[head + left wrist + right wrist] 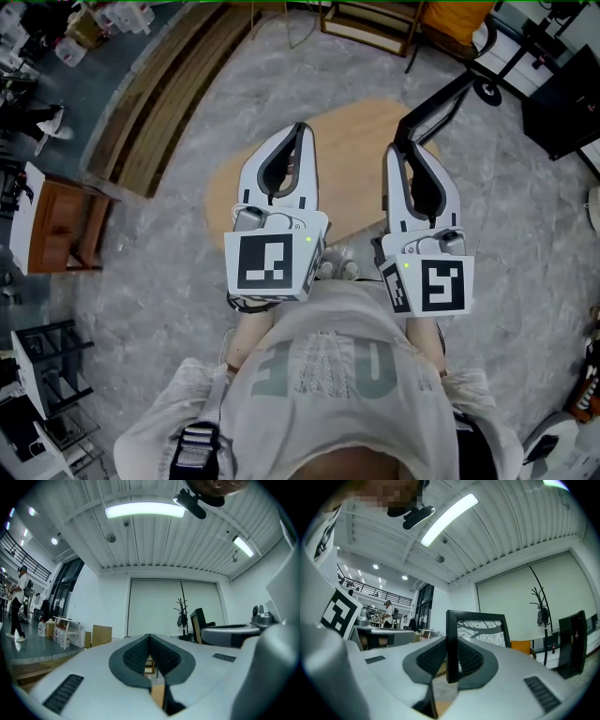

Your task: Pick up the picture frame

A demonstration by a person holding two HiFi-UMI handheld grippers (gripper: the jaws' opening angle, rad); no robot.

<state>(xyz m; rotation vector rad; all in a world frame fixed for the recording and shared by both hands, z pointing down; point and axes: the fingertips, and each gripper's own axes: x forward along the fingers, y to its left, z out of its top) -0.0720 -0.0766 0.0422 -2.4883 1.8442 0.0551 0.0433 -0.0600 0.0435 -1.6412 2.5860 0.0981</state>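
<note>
The picture frame (433, 105) is black and thin and sticks out up and to the right from my right gripper (401, 150) above the round wooden table (356, 169). In the right gripper view the picture frame (480, 629) holds a print of bare branches. Its left edge stands upright between the ribbed pads (431, 658), and the right gripper (452, 641) is shut on it. My left gripper (300, 129) hovers beside it to the left over the same table. In the left gripper view the left gripper (150, 638) has its tips together, with nothing held.
Long wooden steps (169, 103) run along the left. A small wooden cabinet (61, 225) and a black rack (47, 375) stand at the far left, a wooden chair frame (375, 23) beyond the table, and black equipment (562, 112) at the right. A person (16, 606) stands far off.
</note>
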